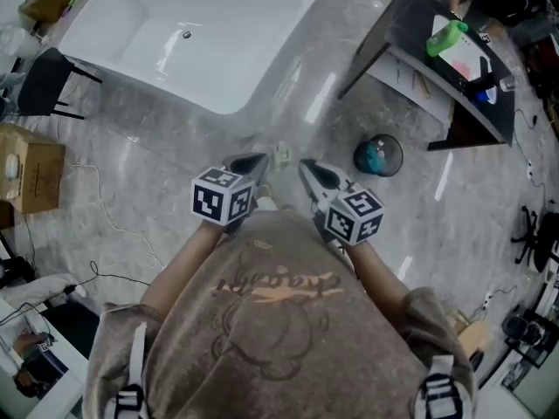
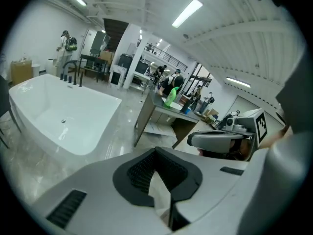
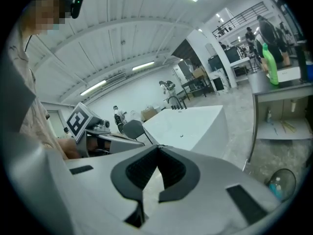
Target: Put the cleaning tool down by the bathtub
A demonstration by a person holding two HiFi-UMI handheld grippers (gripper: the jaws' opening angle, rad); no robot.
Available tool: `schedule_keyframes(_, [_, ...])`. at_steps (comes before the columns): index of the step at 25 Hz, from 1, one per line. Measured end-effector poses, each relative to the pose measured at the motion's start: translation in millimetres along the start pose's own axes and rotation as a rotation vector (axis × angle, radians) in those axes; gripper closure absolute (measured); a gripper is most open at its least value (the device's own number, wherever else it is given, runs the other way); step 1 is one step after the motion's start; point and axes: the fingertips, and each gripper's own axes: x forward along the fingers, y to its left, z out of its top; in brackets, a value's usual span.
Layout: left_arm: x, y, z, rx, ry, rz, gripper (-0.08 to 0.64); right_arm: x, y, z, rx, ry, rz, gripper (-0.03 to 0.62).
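The white bathtub [image 1: 188, 33] stands at the upper left of the head view, and also shows in the left gripper view [image 2: 58, 116] and the right gripper view [image 3: 188, 124]. A small pale green thing [image 1: 281, 154] lies on the grey floor just beyond the two grippers; I cannot tell what it is. My left gripper [image 1: 260, 159] [image 2: 155, 153] is held close to my chest, shut and empty. Beside it, my right gripper [image 1: 306, 166] [image 3: 157, 151] is shut too, with nothing between its jaws. Each gripper shows in the other's view.
A dark table [image 1: 419, 33] with a green bottle [image 1: 447, 37] stands at the upper right. A round bin [image 1: 378, 155] sits on the floor near it. A black chair [image 1: 44, 81] and a cardboard box [image 1: 31, 173] are at the left, with cables trailing on the floor.
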Motion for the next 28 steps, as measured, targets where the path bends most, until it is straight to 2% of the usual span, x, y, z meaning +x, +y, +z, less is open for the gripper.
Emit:
schedule_keyframes(11, [-46.5, -38.7, 60.9, 0.224, -0.285, -0.097, 0.558, -30.7, 26.4, 55.7, -0.120, -0.176, 0.040, 0.594])
schedule_keyframes(15, [-52.1, -42.5, 72.6, 0.286, -0.324, -0.098, 0.558, -35.5, 28.7, 66.1, -0.135, -0.209, 0.046, 0.594])
schedule_keyframes(21, [-61.8, -39.4, 76.7, 0.293, -0.370, -0.100, 0.558, -34.0, 37.2, 65.9, -0.156, -0.225, 0.065, 0.594])
schedule_keyframes(28, [-62.6, -35.9, 66.7, 0.303, -0.360, -0.073, 0.558, -35.1, 41.9, 62.4, -0.167, -0.226, 0.078, 0.594])
